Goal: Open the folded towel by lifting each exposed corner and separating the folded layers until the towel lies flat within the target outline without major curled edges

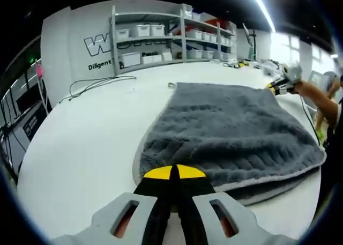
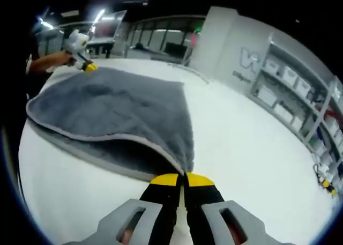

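left gripper (image 1: 174,172) pinching grey towel (image 1: 230,127) edge, right gripper (image 2: 182,179) clamping corner

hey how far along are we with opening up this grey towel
Early stage. Done: the left gripper and the right gripper are each shut on a corner of the grey towel. In hand: the top layer looks slightly parted from the layer beneath along the fold. Left: it is still doubled on the white table, so the layers need separating and laying flat. No target outline is discernible.
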Demonstrator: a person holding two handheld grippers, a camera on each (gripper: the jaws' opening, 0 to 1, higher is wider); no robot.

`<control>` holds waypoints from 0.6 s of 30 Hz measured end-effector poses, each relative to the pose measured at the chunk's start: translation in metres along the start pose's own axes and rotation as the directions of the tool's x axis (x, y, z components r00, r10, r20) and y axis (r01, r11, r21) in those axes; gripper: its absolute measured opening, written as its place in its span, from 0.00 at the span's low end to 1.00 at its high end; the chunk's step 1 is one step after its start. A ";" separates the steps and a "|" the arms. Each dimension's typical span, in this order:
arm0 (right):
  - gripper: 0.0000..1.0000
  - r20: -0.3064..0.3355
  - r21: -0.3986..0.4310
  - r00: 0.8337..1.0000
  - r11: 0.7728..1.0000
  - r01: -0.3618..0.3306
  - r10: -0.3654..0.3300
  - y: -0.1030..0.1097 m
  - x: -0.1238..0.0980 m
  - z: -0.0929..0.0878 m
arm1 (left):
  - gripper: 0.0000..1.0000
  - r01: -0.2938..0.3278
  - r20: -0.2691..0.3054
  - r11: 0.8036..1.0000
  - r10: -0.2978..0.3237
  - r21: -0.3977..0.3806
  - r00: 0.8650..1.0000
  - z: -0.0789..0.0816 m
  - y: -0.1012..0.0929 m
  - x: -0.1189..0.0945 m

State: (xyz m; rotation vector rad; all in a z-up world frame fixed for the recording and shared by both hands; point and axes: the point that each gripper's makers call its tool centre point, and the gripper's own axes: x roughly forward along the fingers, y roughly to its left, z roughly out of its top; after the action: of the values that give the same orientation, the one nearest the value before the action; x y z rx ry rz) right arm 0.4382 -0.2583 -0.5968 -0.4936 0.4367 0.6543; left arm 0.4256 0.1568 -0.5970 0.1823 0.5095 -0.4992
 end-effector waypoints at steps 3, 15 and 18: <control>0.00 0.004 0.012 1.000 1.000 -0.003 0.002 0.003 -0.002 0.000 | 0.01 0.000 -0.005 1.000 0.000 0.006 1.000 0.001 0.003 0.003; 0.00 -0.014 0.010 1.000 1.000 -0.011 0.011 0.015 -0.007 0.000 | 0.01 -0.016 -0.011 1.000 0.016 0.017 1.000 0.005 0.016 0.010; 0.00 -0.015 0.014 1.000 1.000 -0.016 0.016 0.017 -0.008 0.000 | 0.01 -0.021 -0.011 1.000 0.022 0.014 1.000 0.005 0.018 0.012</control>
State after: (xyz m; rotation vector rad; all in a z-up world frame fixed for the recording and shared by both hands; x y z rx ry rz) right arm 0.4214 -0.2500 -0.5975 -0.4824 0.4594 0.6627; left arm 0.4461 0.1659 -0.5976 0.2035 0.5149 -0.4809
